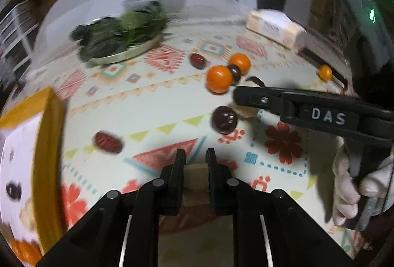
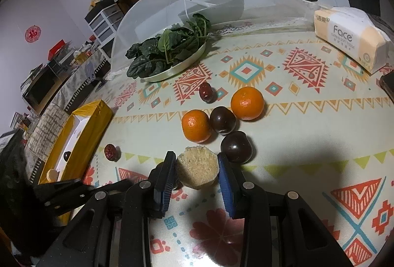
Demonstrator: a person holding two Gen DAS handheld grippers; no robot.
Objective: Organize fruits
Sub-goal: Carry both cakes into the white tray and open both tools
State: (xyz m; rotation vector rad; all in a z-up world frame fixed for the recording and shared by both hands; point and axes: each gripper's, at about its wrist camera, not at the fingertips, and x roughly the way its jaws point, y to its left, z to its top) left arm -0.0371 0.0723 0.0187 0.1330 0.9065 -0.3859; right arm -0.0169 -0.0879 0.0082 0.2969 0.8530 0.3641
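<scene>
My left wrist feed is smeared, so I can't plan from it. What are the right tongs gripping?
Observer: A pale, crumbly piece of cake, clamped between the right tongs.
Operator: Does the pack at the far edge have a label?
Observer: Yes, the tissue pack reads "Face".
Operator: What stands beyond the table on the box side?
Observer: A white drawer unit, past the yellow box.
</scene>
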